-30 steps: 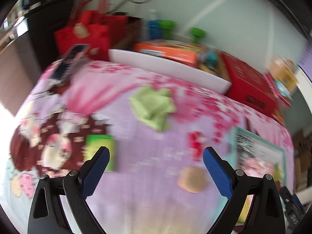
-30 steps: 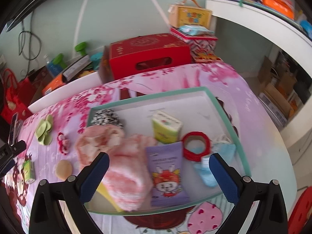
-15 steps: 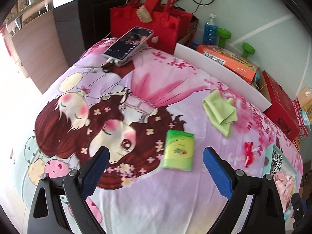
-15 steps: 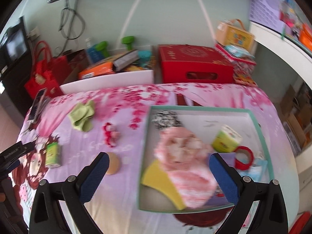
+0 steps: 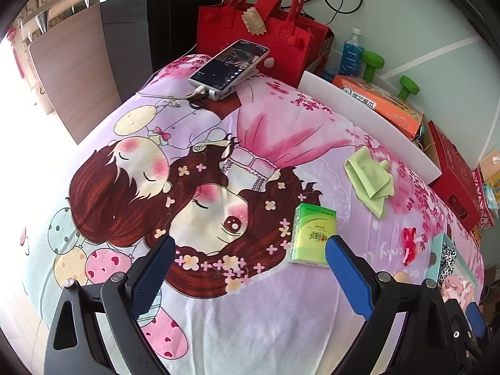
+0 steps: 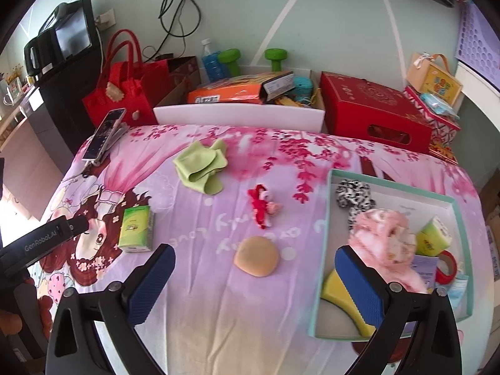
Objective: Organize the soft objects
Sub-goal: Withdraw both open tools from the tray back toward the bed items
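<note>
**Both grippers empty above the cartoon-print cloth**

The left gripper (image 5: pixel 248 264) hangs with its blue-padded jaws wide apart and nothing between them, over the pink and lilac cartoon-print tablecloth (image 5: pixel 218 328). Just beside its right finger lies one green tissue pack (image 5: pixel 312 234), flat on the cloth. Farther and to the right rests one crumpled light-green cloth (image 5: pixel 370 179), then one small red fabric bow (image 5: pixel 410 243). Only this view shows the phone's lit screen face-on: a smartphone (image 5: pixel 229 64) on a stand at the far edge, in front of a red felt handbag (image 5: pixel 259 28).

The right gripper (image 6: pixel 254 268) is likewise spread open and holds nothing. Its view alone shows the inside of the teal-rimmed white tray (image 6: pixel 454 201) at the right, holding a black-and-white spotted scrunchie (image 6: pixel 354 195), a fluffy pink fabric bundle (image 6: pixel 384 237), a second green tissue pack (image 6: pixel 436 240), a yellow sponge (image 6: pixel 336 284), a red tape roll (image 6: pixel 448 268) and a purple packet, partly hidden. On the cloth, between the fingers, sits one round tan puff (image 6: pixel 257 256). Two green dumbbells (image 6: pixel 229 57) stand by the far wall.
</note>
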The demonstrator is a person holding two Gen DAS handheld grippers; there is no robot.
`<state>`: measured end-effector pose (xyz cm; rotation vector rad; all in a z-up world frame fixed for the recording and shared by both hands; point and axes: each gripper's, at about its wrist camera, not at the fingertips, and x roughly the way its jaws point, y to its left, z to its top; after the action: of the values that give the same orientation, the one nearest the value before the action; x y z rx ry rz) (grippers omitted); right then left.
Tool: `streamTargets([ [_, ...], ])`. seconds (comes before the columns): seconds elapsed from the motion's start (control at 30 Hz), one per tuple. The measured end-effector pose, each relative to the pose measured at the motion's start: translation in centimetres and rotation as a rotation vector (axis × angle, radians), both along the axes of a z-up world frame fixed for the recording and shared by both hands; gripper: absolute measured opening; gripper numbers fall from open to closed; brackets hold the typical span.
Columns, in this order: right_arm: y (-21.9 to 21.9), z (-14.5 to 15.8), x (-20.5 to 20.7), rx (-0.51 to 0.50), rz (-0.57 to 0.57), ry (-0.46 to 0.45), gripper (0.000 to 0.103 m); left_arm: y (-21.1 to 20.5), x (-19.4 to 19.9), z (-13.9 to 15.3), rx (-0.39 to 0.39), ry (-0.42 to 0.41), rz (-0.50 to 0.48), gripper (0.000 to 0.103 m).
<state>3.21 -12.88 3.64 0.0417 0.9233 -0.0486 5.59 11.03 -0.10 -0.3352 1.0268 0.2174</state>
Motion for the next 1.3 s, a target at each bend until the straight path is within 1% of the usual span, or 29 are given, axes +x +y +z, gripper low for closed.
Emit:
streamTargets([
  [0.13,0.8,-1.0,0.8,0.017,0.022,0.012,0.103,0.4,0.1,-0.2,-0.006,0.002,0.007,0.097],
  [0.23,0.8,-2.0,1.4,0.020,0.027,0.020,0.103,0.2,0.3,-0.6,-0.013,0.004,-0.006,0.097],
  [0.33,0.5,-3.2,2.2,0.049,0.025,0.030,0.103,-0.2,0.6,-1.1,-0.019,0.006,-0.021,0.097],
  [0.47,0.3,-5.0,3.2,0.057,0.036,0.062,0.103,-1.0,1.3,-1.9,-0.035,0.015,-0.051,0.097],
  [0.6,-0.1,-6.7,4.0,0.066,0.039,0.085,0.103,-2.0,2.1,-2.6,-0.031,0.033,-0.082,0.097],
  [0.8,-1.2,-8.5,4.7,0.108,0.020,0.110,0.103,-3.3,3.2,-3.6,-0.074,0.046,-0.128,0.097],
  [1.03,-1.7,-9.4,5.0,0.123,0.007,0.124,0.103,-4.9,4.2,-4.1,-0.032,0.050,-0.167,0.097],
  [1.3,-1.9,-10.0,5.2,0.084,-0.009,0.132,0.099,-5.8,5.2,-5.4,-0.015,0.092,-0.194,0.096],
])
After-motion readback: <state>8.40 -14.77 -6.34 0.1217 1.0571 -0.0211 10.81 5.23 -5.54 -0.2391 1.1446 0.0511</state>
